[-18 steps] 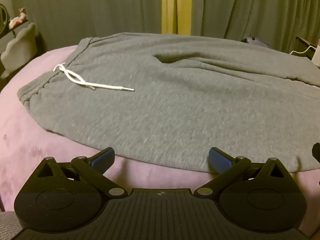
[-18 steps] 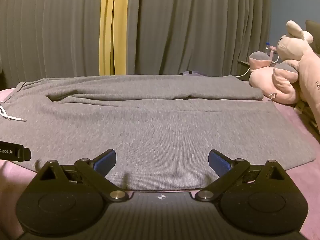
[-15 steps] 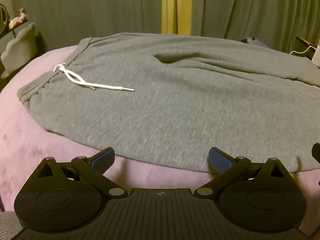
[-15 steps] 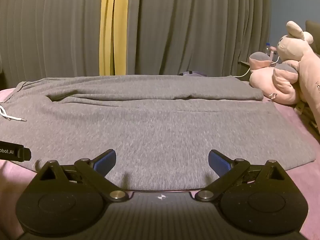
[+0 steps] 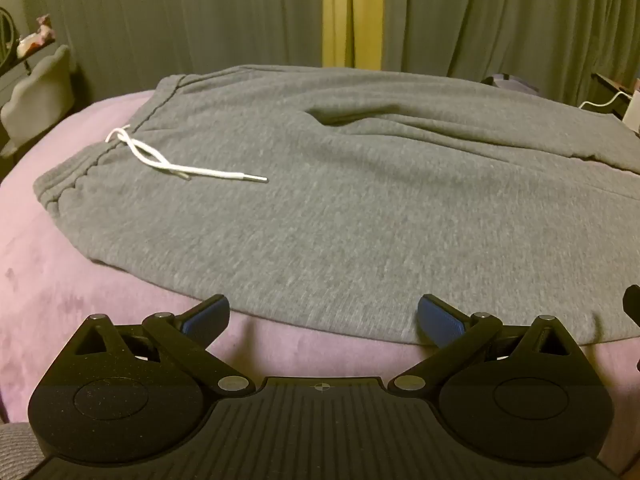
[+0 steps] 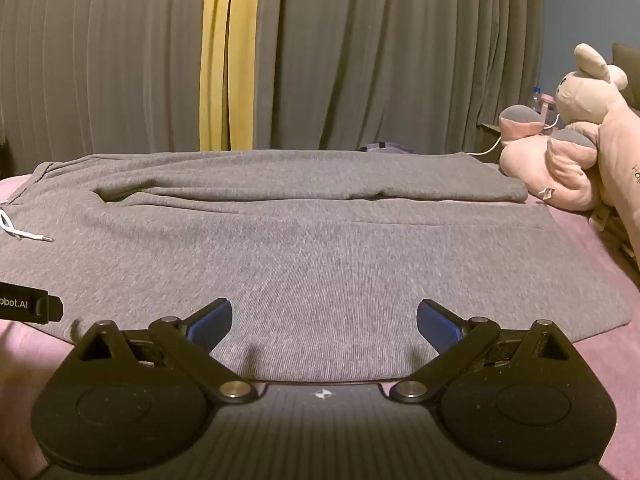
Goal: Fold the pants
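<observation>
Left gripper (image 5: 322, 318): jaws spread wide, holding nothing, poised just short of the near edge of the grey sweatpants (image 5: 340, 208), over the bare pink bedcover (image 5: 80, 300). Its blue pads (image 5: 206, 317) sit at the hem line; contact with the cloth cannot be confirmed.

Right gripper (image 6: 324, 322): jaws likewise wide apart and empty, hovering over the near leg fabric of the sweatpants (image 6: 320, 260). The black tip of the other tool shows at the left border of this view, so the two tools sit side by side along the same edge.

Judgement: this spacing suits a two-point pinch of the near long edge — the likely first fold carries the near leg over the far one. No fold is made yet.

Mid-distance: the sweatpants lie flat and lengthwise on the bed, waistband (image 5: 76, 178) to the left, leg ends to the right. The white drawstring (image 5: 180, 164) trails loose onto the front panel. A crease at the crotch (image 5: 340, 116) separates the two legs.

Far: a pink plush rabbit (image 6: 592, 128) lies beside the far leg end. Grey curtains (image 6: 380, 60) with a yellow strip (image 6: 228, 56) close the background.

Versus 0.6 s ago — no visible shift in either view; both grippers hold position with the same opening, and the cloth is undisturbed.
</observation>
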Action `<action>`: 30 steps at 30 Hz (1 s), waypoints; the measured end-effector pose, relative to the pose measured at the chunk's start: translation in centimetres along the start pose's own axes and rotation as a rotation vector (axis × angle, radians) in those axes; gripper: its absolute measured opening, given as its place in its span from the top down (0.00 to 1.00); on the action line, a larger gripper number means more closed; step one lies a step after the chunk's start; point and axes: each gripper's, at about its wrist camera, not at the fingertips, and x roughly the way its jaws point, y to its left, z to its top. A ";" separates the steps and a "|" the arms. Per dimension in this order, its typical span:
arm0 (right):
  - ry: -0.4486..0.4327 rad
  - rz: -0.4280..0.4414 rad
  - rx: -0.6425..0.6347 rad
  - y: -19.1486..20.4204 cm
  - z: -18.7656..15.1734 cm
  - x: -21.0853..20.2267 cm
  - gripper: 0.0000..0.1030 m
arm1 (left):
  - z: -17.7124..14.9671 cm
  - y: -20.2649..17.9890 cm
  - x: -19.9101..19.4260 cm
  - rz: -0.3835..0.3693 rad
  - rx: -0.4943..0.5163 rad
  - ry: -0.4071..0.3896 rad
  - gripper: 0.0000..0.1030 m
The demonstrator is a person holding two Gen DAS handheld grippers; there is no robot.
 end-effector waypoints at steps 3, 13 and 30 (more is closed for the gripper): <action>-0.001 -0.001 -0.002 0.1 0.0 0.0 0.04 | 0.0 -0.1 0.2 0.001 0.000 -0.001 0.00; 0.001 -0.003 -0.003 0.0 -0.2 -0.1 0.04 | -0.1 -0.3 0.1 0.000 0.004 -0.004 0.00; 0.005 -0.006 -0.007 -0.2 -0.5 -0.1 0.04 | -0.1 -0.5 0.0 -0.003 0.005 -0.005 0.00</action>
